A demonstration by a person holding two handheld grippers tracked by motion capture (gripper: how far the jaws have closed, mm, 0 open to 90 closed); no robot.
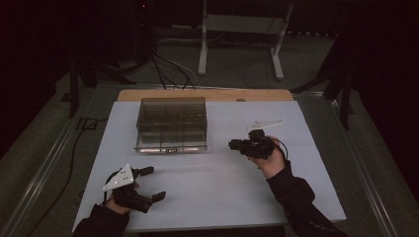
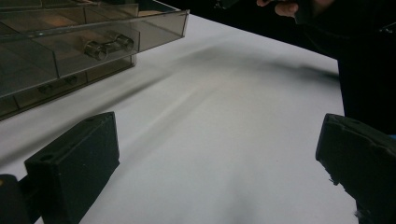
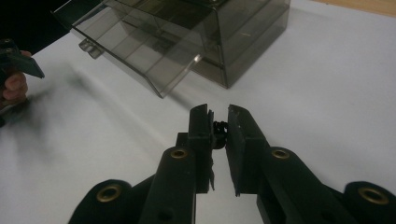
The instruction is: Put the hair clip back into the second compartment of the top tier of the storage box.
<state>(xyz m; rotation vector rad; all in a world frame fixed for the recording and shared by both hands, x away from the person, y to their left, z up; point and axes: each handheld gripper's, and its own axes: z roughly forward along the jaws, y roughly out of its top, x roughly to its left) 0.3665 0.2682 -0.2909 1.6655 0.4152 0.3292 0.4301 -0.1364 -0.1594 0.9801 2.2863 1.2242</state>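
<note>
A smoky clear drawer box [image 1: 172, 116] stands at the back left of the white table top [image 1: 217, 192], with its lowest drawer [image 1: 170, 146] pulled out toward me. In the right gripper view that drawer [image 3: 135, 42] juts out just ahead of my right gripper [image 3: 219, 116], which is shut on a small black part [image 3: 219, 131] held above the table. In the high view my right gripper [image 1: 231, 144] points left, to the right of the box. My left gripper [image 1: 154, 183] rests near the front left edge, open and holding nothing. Its view has the jaws [image 2: 219, 154] wide apart and the drawer handle [image 2: 107, 44].
A wooden strip [image 1: 205, 95] runs along the table's far edge. A white metal stand [image 1: 242, 34] and cables [image 1: 168, 69] lie on the floor behind. The person's dark sleeves [image 1: 301, 202] enter from the bottom. The left hand [image 3: 14, 86] is at the left of the right gripper view.
</note>
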